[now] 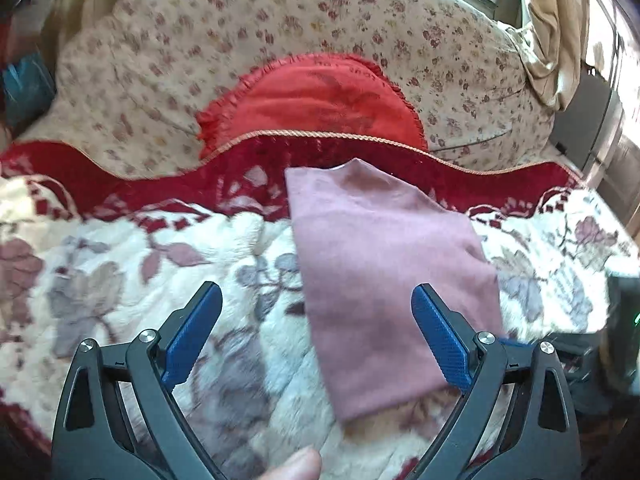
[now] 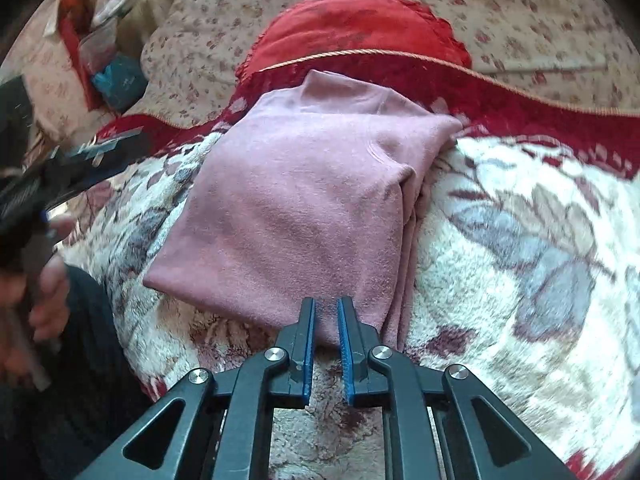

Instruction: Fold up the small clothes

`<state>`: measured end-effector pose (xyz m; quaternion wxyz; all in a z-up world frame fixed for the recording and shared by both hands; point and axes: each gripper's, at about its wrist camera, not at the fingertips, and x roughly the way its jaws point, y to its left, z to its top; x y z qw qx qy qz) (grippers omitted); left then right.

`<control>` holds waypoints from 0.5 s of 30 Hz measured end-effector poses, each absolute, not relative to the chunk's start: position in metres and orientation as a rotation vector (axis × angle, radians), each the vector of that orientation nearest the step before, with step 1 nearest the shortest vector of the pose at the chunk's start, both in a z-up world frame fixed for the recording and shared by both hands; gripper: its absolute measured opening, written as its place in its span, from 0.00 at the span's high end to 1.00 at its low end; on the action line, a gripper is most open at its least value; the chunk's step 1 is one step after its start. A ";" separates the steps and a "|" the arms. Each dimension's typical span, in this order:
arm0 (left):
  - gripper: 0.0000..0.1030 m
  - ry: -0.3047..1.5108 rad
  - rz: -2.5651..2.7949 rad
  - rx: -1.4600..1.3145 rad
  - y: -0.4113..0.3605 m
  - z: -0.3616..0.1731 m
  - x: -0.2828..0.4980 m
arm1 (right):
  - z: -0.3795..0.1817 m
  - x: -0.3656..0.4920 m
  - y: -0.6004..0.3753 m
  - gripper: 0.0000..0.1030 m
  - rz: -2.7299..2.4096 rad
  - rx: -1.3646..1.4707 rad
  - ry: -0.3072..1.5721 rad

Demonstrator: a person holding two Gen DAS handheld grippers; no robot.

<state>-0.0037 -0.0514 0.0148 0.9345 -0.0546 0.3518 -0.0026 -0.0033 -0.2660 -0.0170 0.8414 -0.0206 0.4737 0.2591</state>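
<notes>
If you pull your right gripper [image 2: 326, 312] back now, its jaws, only a slit apart at the near hem of the pink garment [image 2: 304, 208], may catch the cloth and drag the fold open. Your left gripper [image 1: 316, 300] is released wide and empty above it. The garment lies folded on the floral blanket [image 2: 520, 240], smooth, with layered edges at its right side.

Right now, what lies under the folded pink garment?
The pink garment lies on a fluffy floral blanket; its far end overlaps the blanket's dark red border. Whatever lies beneath its middle is covered.
</notes>
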 end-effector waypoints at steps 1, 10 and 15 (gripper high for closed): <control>0.07 0.718 0.007 -0.098 -0.056 0.016 -0.009 | -0.009 -0.009 -0.268 0.90 0.529 -0.049 0.973; 0.07 0.813 0.014 -0.134 -0.070 -0.006 -0.020 | 0.028 -0.081 -0.301 0.58 0.245 -0.055 0.716; 0.07 0.829 0.020 -0.115 -0.080 -0.012 -0.025 | 0.014 -0.079 -0.306 0.54 0.217 -0.036 0.788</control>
